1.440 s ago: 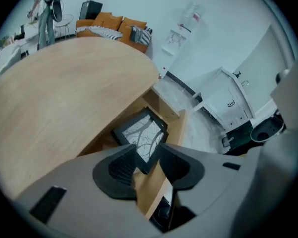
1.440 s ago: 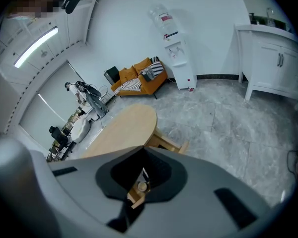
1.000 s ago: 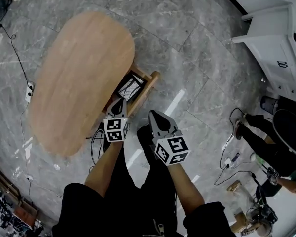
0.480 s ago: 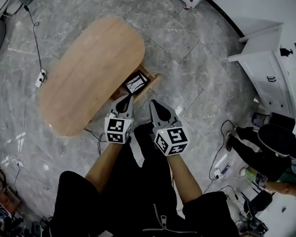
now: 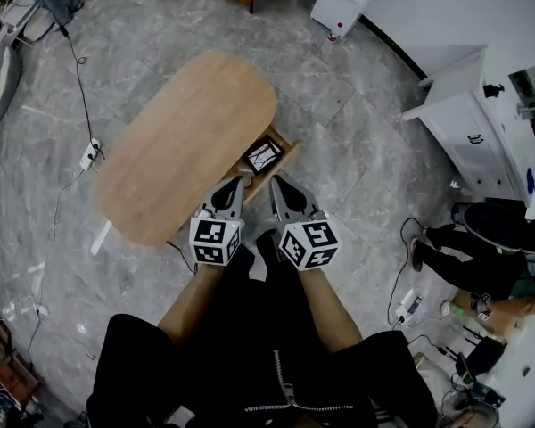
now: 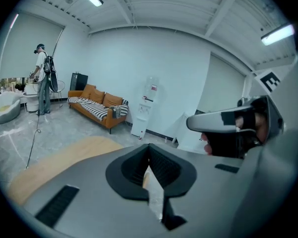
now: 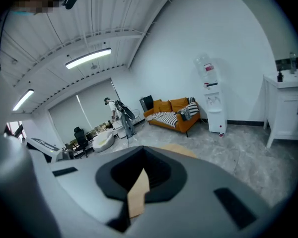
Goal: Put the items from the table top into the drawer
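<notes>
An oval wooden table [image 5: 187, 145] stands on the grey stone floor below me, and only bare wood shows on its top. At its right side a drawer [image 5: 266, 157] is pulled open, with something dark inside that I cannot make out. My left gripper [image 5: 235, 182] and right gripper [image 5: 277, 185] hang side by side high above the floor, just this side of the drawer. The left gripper [image 6: 150, 175] has its jaws together, with only a thin slit between them and nothing held. The right gripper [image 7: 139, 180] looks the same, and a sliver of the table shows through its slit.
A white cabinet [image 5: 481, 123] stands at the right, with a seated person [image 5: 490, 248] below it. An orange sofa [image 6: 97, 105] and a water dispenser [image 6: 150, 105] line the far wall. Cables and a power strip [image 5: 89, 154] lie left of the table. Another person [image 6: 42, 78] stands far off.
Both grippers have risen and drawn closer together. The table and its open drawer now look smaller and farther below. More of the room shows. Both pairs of jaws stayed shut.
</notes>
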`<state>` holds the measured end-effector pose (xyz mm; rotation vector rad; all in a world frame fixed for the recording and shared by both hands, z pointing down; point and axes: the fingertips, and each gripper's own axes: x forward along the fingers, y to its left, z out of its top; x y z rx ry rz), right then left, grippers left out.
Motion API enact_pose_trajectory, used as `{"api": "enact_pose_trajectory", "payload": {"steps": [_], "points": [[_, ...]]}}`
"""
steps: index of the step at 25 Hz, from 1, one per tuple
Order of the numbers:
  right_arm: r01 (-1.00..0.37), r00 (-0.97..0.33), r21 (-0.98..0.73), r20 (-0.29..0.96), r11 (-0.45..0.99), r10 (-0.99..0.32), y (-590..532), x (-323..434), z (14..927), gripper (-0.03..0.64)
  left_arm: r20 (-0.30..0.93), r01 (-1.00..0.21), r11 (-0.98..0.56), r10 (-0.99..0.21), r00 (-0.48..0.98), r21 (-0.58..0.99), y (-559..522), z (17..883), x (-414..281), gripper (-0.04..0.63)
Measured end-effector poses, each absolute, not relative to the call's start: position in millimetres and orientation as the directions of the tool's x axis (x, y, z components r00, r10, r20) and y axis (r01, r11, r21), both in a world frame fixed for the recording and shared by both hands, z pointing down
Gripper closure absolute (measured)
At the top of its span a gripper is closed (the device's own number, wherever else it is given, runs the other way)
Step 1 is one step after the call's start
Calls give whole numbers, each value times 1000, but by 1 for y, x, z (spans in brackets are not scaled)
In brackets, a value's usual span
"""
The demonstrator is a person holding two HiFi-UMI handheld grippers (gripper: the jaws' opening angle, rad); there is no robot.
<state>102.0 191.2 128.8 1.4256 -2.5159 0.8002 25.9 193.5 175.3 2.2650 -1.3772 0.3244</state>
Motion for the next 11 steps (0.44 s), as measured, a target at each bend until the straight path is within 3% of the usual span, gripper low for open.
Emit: {"api": "enact_pose_trajectory", "payload": {"steps": [11], "points": [[-757, -640, -431, 339, 491, -690, 236, 13, 97, 609, 396, -891, -366, -802, 448, 267, 236, 138, -55, 581]]}}
